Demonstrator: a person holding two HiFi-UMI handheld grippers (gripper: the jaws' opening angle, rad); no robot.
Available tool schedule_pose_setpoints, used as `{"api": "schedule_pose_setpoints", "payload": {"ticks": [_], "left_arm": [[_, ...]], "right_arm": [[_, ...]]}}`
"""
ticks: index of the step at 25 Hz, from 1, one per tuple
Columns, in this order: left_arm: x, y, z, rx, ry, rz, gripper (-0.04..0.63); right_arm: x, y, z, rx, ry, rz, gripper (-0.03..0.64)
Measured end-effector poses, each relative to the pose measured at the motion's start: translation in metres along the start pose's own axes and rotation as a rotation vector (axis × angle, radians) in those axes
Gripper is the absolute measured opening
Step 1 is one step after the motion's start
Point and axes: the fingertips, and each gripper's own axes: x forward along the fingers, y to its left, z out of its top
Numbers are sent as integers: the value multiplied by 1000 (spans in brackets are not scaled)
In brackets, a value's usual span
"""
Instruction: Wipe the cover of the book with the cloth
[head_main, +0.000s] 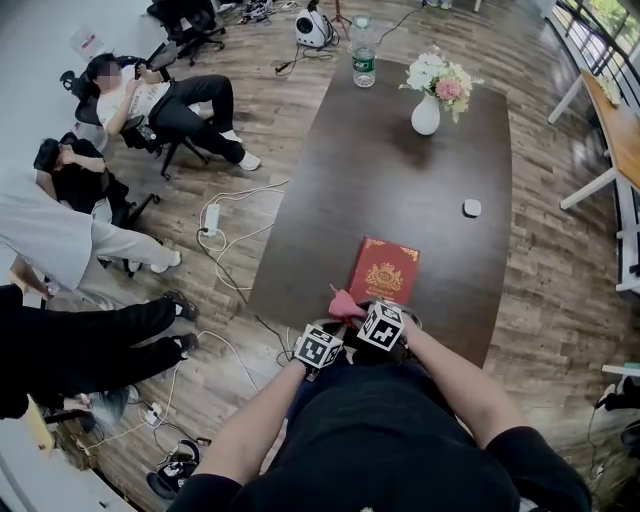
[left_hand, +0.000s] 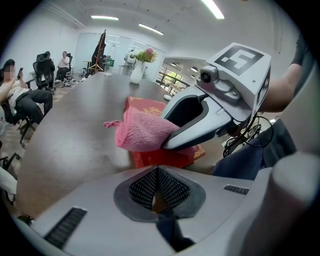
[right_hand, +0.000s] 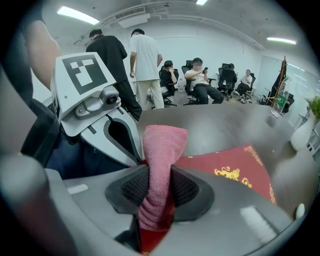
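Note:
A red book (head_main: 385, 268) with a gold crest lies near the front edge of the dark table (head_main: 400, 170). My right gripper (right_hand: 159, 186) is shut on a pink cloth (right_hand: 162, 145), which it holds just above the book's (right_hand: 235, 167) near corner. In the head view the cloth (head_main: 344, 302) sits at that corner, with the right gripper (head_main: 368, 318) behind it. My left gripper (left_hand: 157, 175) is shut with nothing in it, close beside the right one. From it I see the cloth (left_hand: 140, 132) over the book (left_hand: 150, 107). The left gripper (head_main: 318, 347) hovers off the table's front edge.
A white vase of flowers (head_main: 427, 110) and a water bottle (head_main: 363, 60) stand at the table's far end. A small white object (head_main: 472, 208) lies right of the middle. Seated people (head_main: 160, 100), chairs and floor cables (head_main: 225, 235) fill the left side.

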Motion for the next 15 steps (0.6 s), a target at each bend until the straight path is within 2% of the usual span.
{"api": "schedule_pose_setpoints", "payload": {"ticks": [9,15], "left_arm": [[-2,0,0,4,0,-3,-5],[1,0,-2,11,-4,-11,-5]], "right_arm": [[18,2,21,-4,-7,7,120],[27,3,17,35,0,18,120]]}}
